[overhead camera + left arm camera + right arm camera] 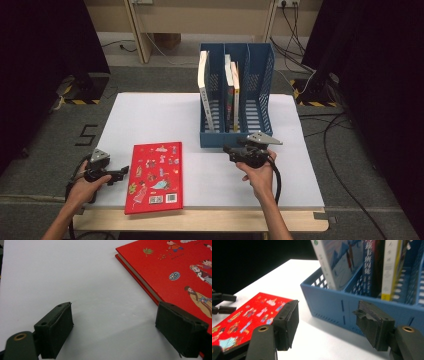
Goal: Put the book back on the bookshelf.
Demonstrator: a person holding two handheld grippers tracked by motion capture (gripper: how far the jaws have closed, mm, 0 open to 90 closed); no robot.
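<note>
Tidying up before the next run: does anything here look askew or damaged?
The white-spined book in the blue plastic file rack's left compartment leans instead of standing upright. The right tool's right-hand pad looks torn and ragged.

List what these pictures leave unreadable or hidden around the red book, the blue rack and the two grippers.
- Red book: in the left gripper view its far side is cut by the frame edge; a finger covers its near corner.
- Blue file rack: the right compartment's floor is hidden by the dividers in the high view.
- Standing books: tops cut off in the right gripper view; titles too small in the high view.
- Left gripper and right gripper: fingers too small in the high view.
</note>
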